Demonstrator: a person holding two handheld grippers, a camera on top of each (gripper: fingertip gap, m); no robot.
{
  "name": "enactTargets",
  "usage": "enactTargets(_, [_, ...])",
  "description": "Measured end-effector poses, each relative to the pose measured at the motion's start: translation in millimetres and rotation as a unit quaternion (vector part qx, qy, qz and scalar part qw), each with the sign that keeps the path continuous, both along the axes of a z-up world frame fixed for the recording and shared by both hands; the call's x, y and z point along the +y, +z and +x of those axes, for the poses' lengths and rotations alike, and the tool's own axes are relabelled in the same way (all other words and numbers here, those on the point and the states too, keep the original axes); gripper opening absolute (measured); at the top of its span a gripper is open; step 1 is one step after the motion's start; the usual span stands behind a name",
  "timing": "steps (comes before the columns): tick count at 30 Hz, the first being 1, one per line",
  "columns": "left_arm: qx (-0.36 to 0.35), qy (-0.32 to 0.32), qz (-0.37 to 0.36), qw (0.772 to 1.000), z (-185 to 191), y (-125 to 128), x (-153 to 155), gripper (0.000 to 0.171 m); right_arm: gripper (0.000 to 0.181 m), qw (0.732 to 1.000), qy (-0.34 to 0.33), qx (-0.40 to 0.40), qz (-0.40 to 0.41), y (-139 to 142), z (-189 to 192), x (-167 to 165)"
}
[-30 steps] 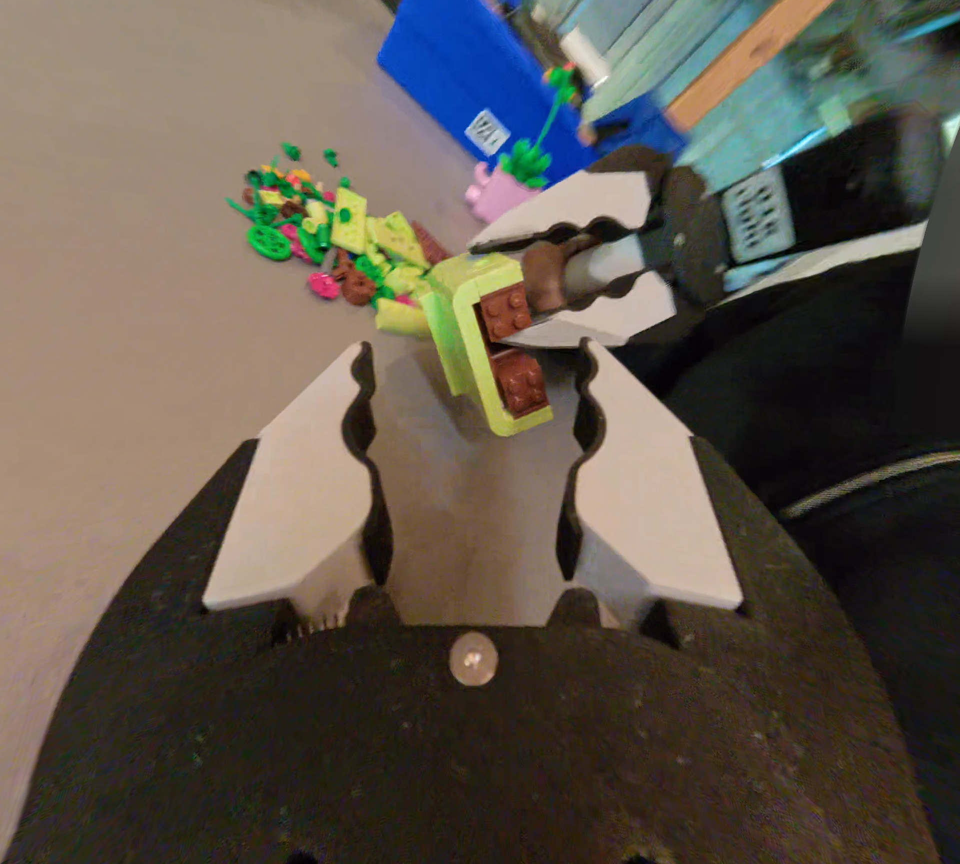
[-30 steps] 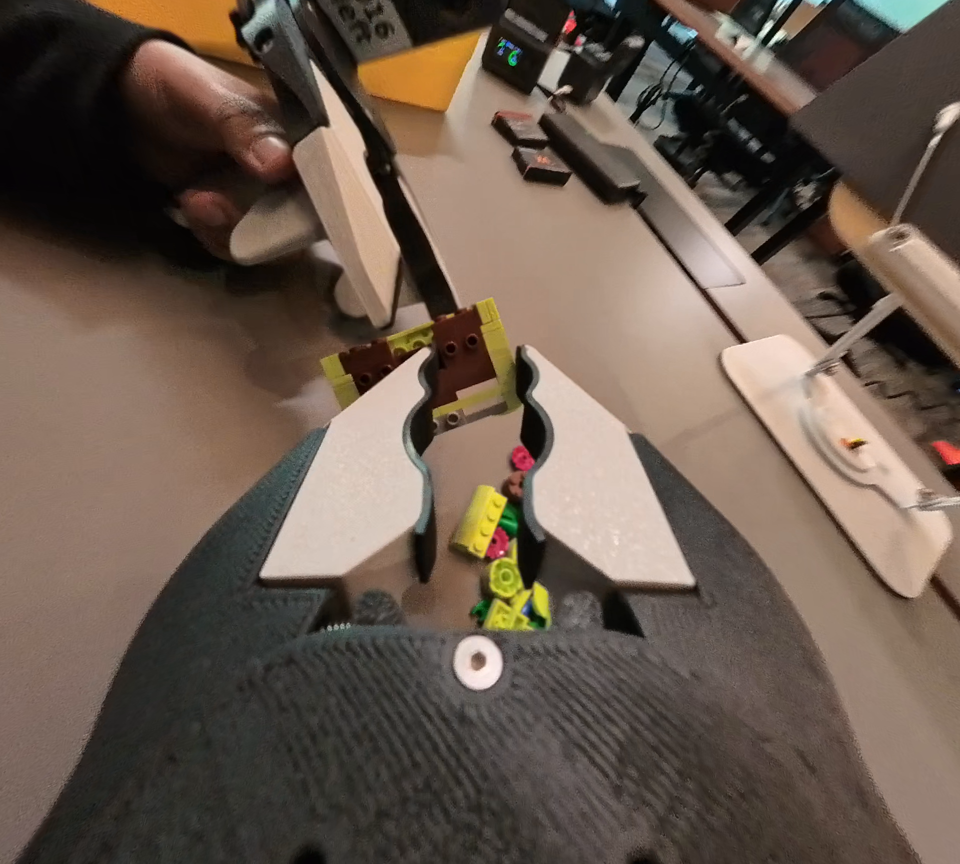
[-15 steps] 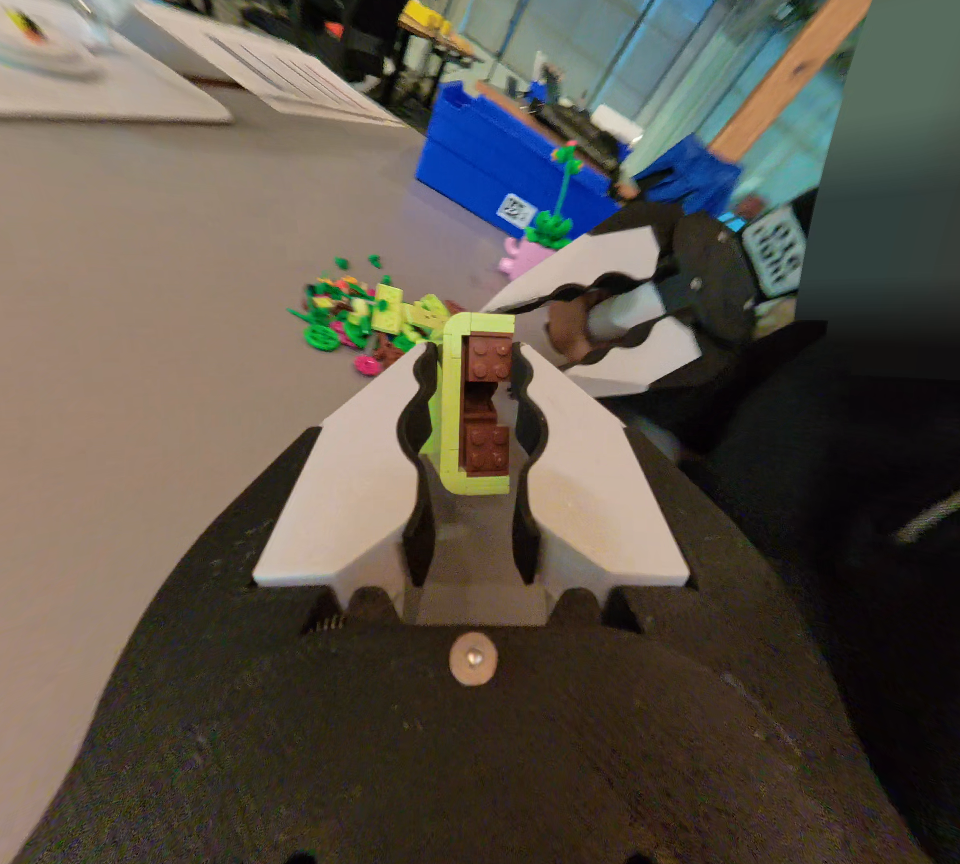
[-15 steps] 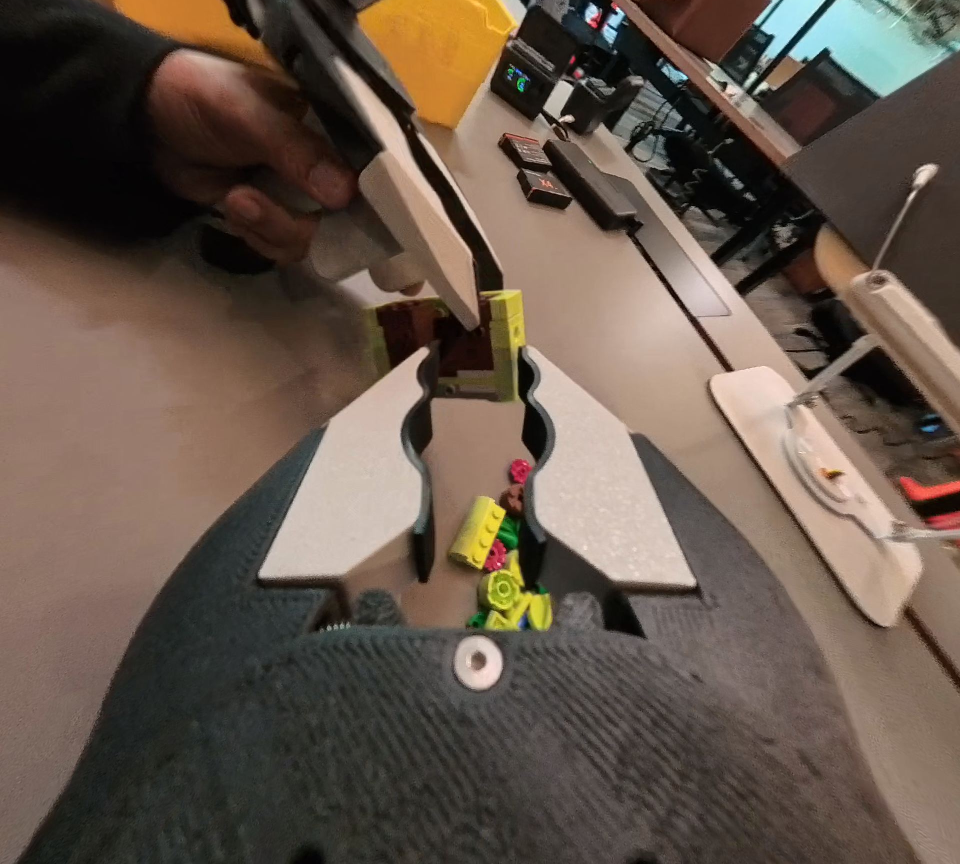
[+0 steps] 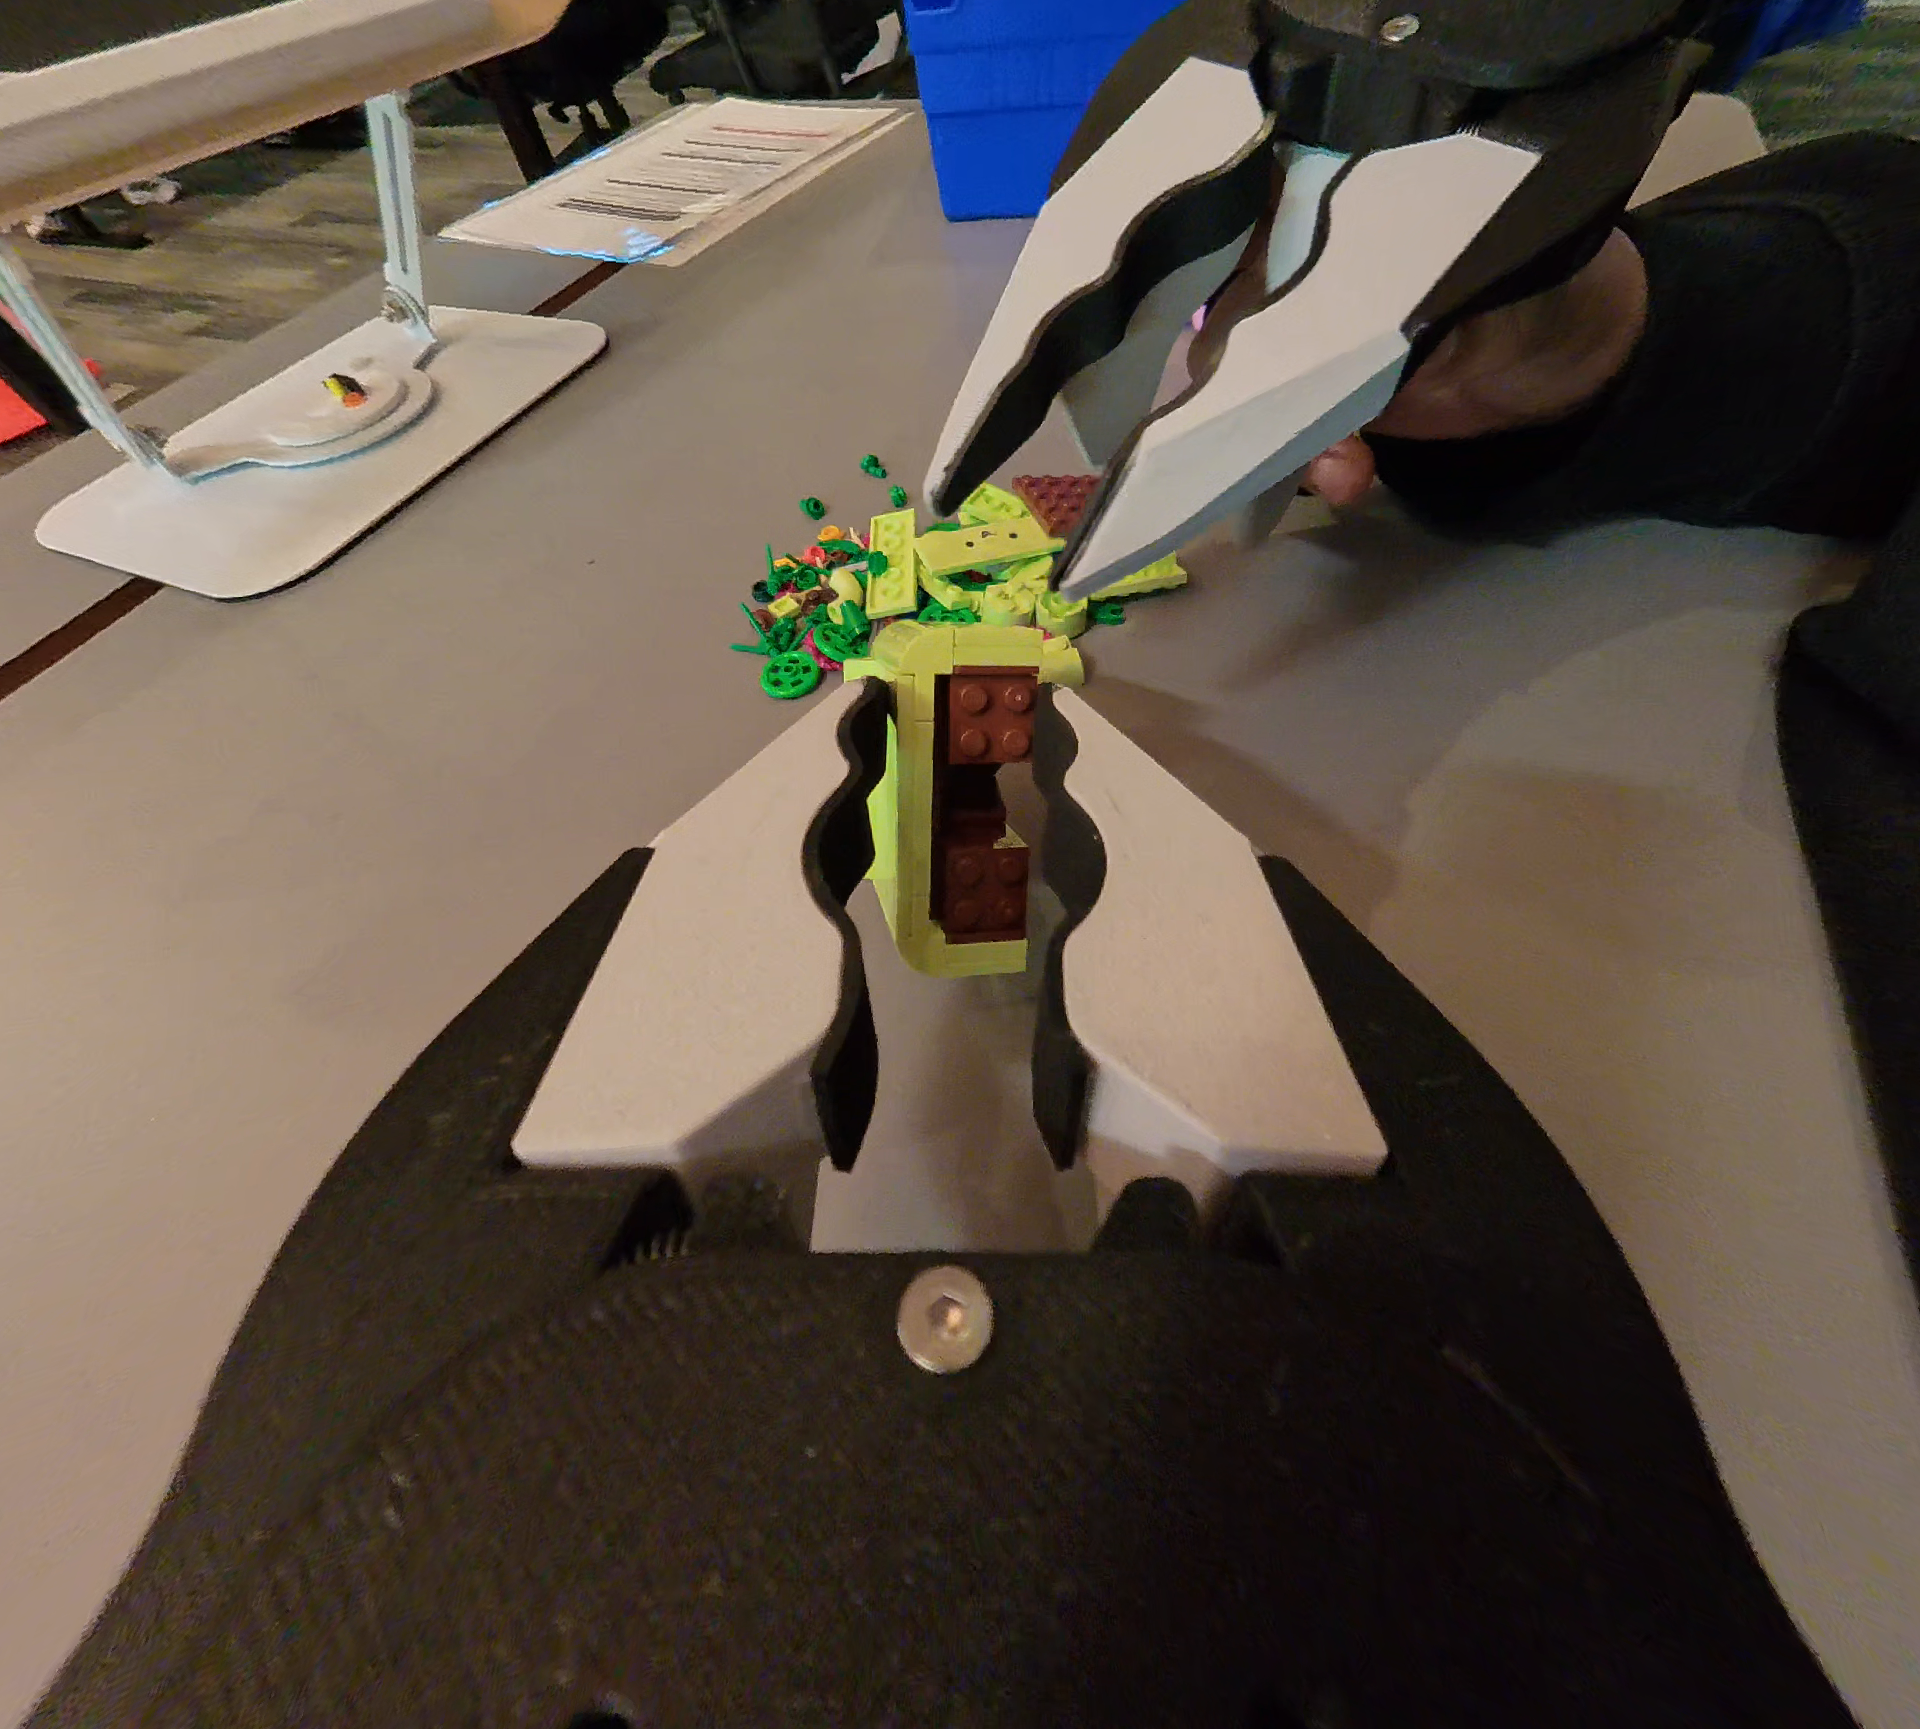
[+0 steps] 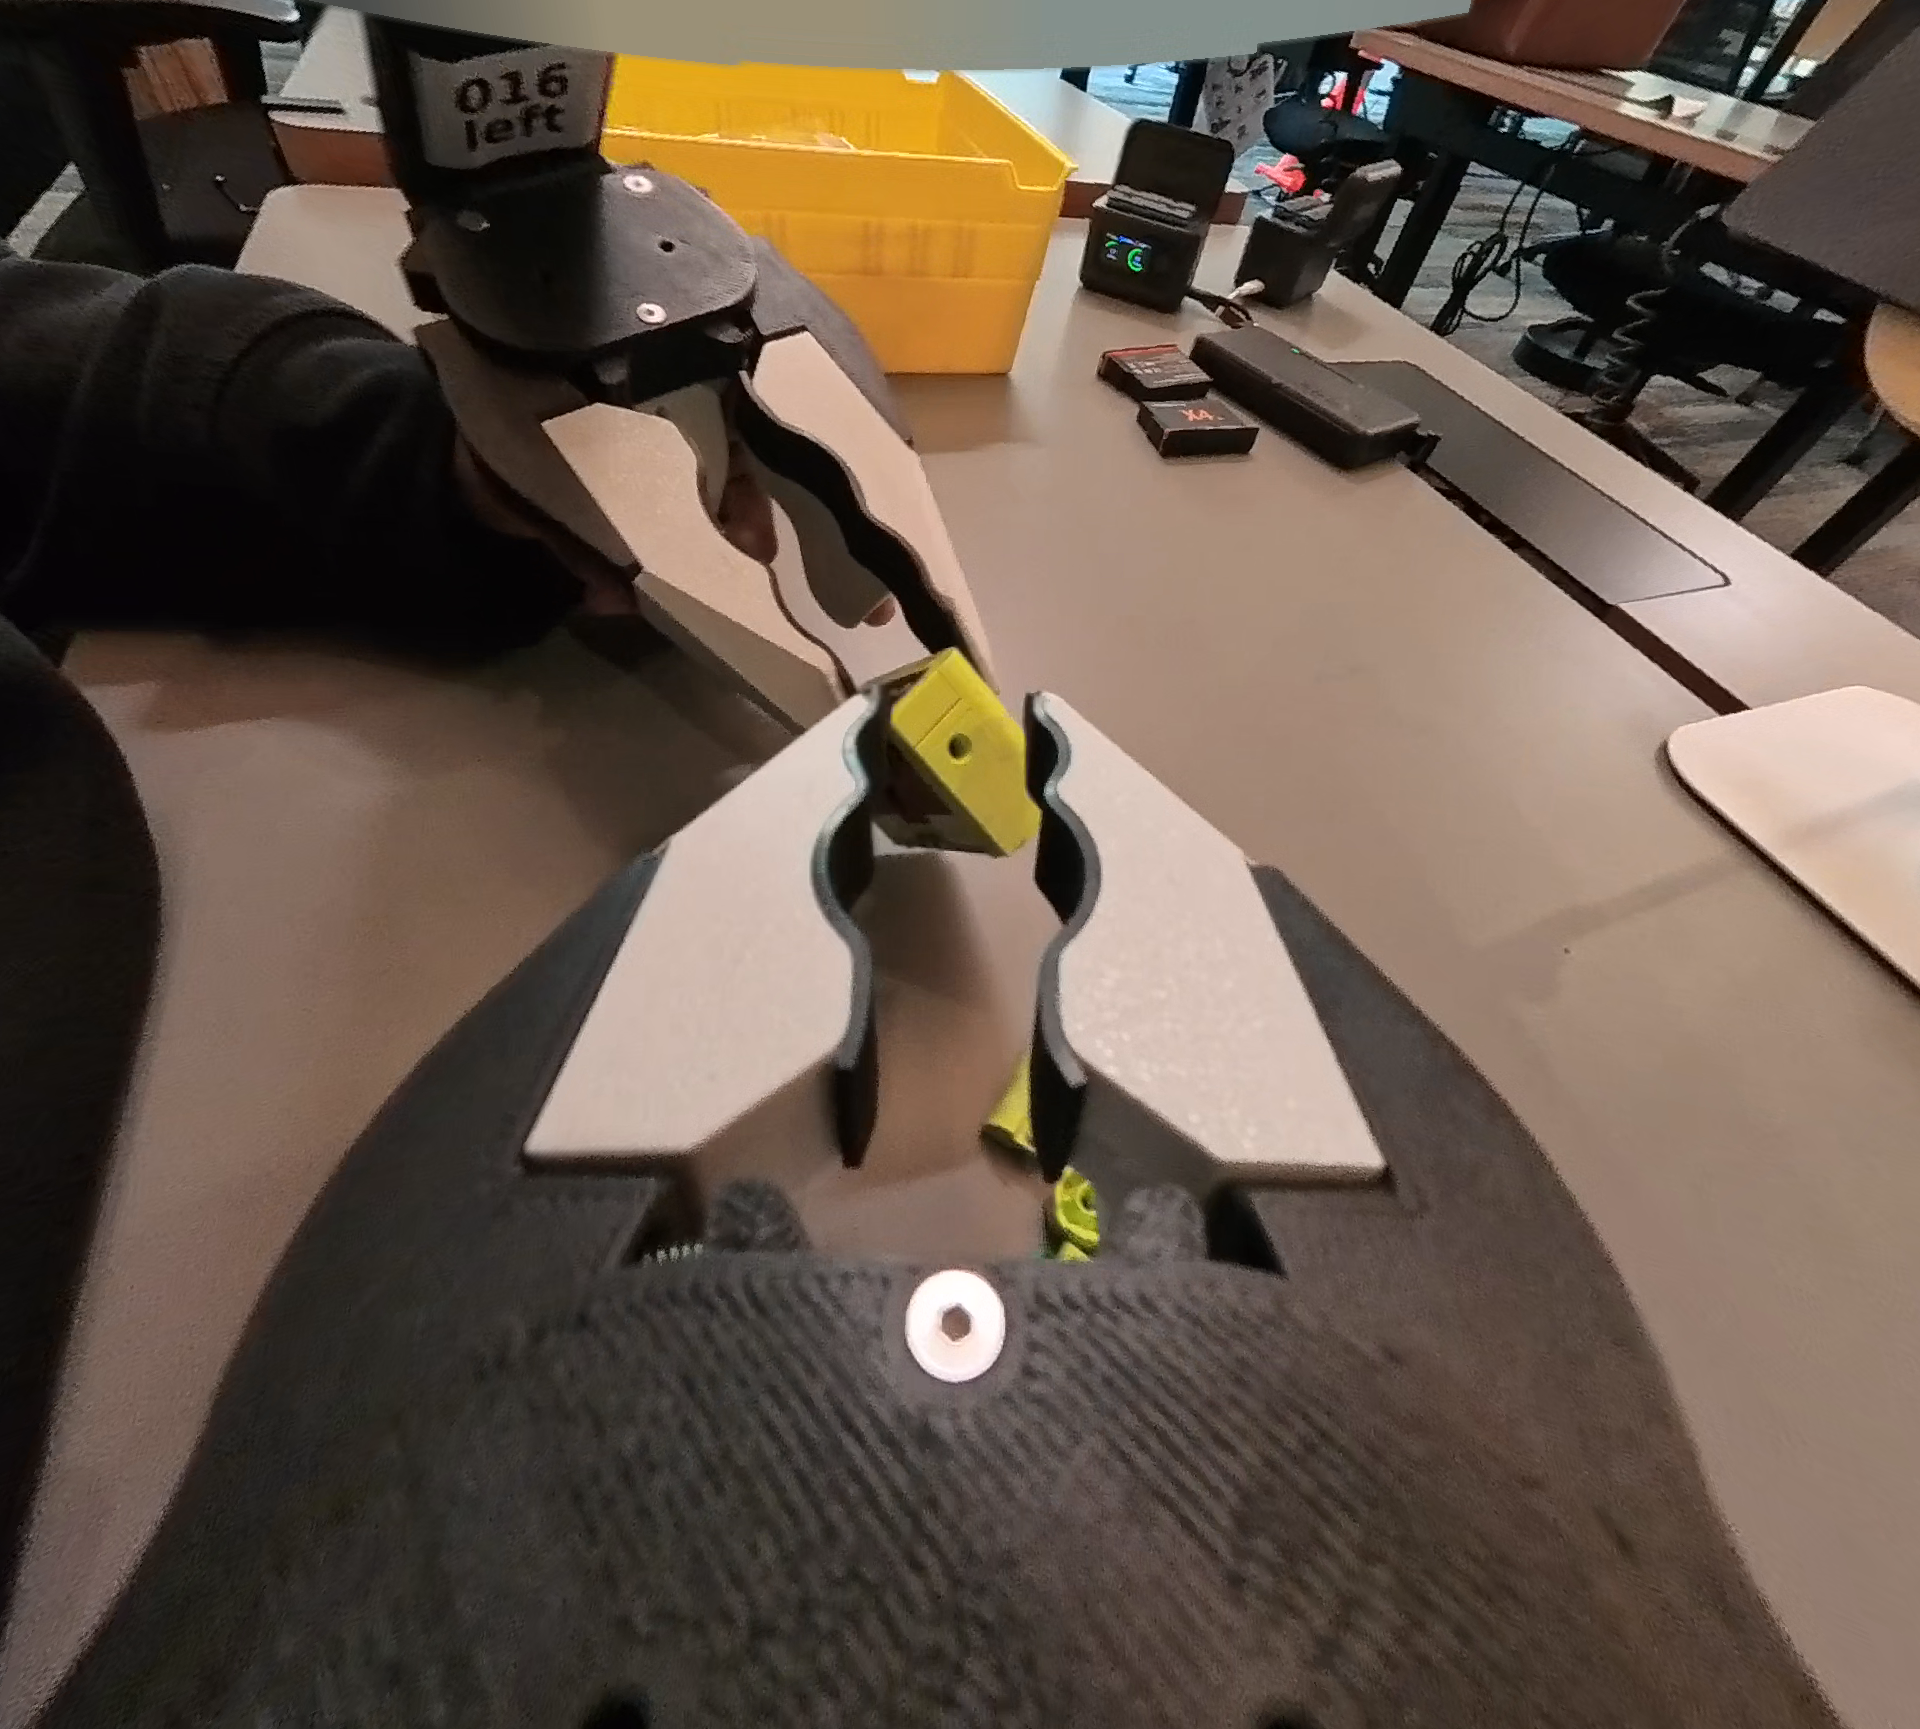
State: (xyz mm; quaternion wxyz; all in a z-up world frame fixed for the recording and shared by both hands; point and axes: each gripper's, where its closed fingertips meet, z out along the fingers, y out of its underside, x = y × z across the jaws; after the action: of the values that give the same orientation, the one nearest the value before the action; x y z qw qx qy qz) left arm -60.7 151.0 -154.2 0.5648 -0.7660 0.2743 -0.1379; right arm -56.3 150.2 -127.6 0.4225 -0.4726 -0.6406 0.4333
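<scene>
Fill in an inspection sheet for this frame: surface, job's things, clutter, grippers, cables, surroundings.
Surface: grey table, bare around the work.
Job's things: lime and brown brick assembly held off the table; loose brick pile beyond it.
Clutter: white stand base, printed sheet, blue bin, yellow bin, black chargers and battery packs.
Grippers: left gripper shut on the assembly; right gripper open, empty, tips over the pile.
Cables: one short cable at a black charger.
Surroundings: desks and office chairs behind; a person's dark sleeve.
</scene>
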Motion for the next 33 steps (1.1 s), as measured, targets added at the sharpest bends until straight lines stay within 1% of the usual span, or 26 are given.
enactTargets(3, [0.000, -0.007, -0.003, 1.000, 0.6, -0.7, -1.2, 0.024, 0.025, 0.999, 0.034, -0.002, 0.001, 0.6, 2.2, -11.2])
enactTargets(5, [0.015, -0.003, 0.009, 1.000, -0.4, -0.3, -0.8, 0.024, 0.024, 0.999, 0.033, -0.011, 0.014, -2.6, 2.0, -12.3])
enactTargets(7, [0.055, 0.008, 0.033, 0.998, -3.6, -0.4, 0.5, 0.024, 0.022, 0.999, 0.017, -0.015, 0.024, -4.1, 1.0, -7.8])
enactTargets(9, [0.105, 0.019, 0.058, 0.993, -6.2, -1.8, 1.6, 0.025, 0.024, 1.000, 0.002, -0.021, 0.014, -5.4, 0.3, -2.3])
enactTargets(10, [0.120, 0.022, 0.070, 0.990, -6.2, -1.1, 1.6, 0.025, 0.028, 1.000, -0.002, -0.026, 0.000, -6.9, -0.2, -0.2])
enactTargets(13, [0.158, 0.027, 0.122, 0.980, -4.7, 8.4, -0.3, 0.025, 0.057, 0.995, 0.011, -0.046, -0.085, -12.5, -2.5, -2.6])
enactTargets(15, [0.227, 0.034, 0.173, 0.958, -4.6, 14.2, -2.0, 0.024, 0.062, 0.987, 0.024, -0.035, -0.156, -7.1, -3.0, -4.3])
enactTargets(17, [0.314, 0.040, 0.219, 0.923, -3.3, 15.4, -3.3, 0.025, 0.064, 0.976, 0.036, -0.010, -0.214, 3.6, -0.9, -2.1])
enactTargets(19, [0.383, 0.039, 0.252, 0.888, 0.4, 14.1, -4.8, 0.025, 0.061, 0.965, 0.043, 0.012, -0.259, 13.5, 2.3, 3.5])
enactTargets(20, [0.405, 0.036, 0.259, 0.876, 2.5, 12.5, -5.3, 0.025, 0.058, 0.961, 0.042, 0.017, -0.274, 16.3, 3.6, 6.9])
enactTargets(23, [0.437, 0.026, 0.263, 0.860, 6.1, 6.3, -5.5, 0.025, 0.045, 0.960, 0.027, 0.021, -0.277, 17.1, 5.8, 16.1])
enactTargets(25, [0.445, 0.022, 0.266, 0.855, 7.0, 4.9, -5.8, 0.025, 0.041, 0.966, 0.019, 0.011, -0.257, 12.9, 5.2, 17.0])
enactTargets(29, [0.462, 0.017, 0.285, 0.840, 11.9, 7.2, -7.9, 0.025, 0.041, 0.976, 0.010, -0.023, -0.215, -0.4, 2.1, 11.8])
enactTargets(33, [0.487, 0.004, 0.289, 0.824, 17.2, 0.7, -9.0, 0.025, 0.041, 0.972, 0.025, -0.038, -0.230, -5.4, 0.6, 3.8])
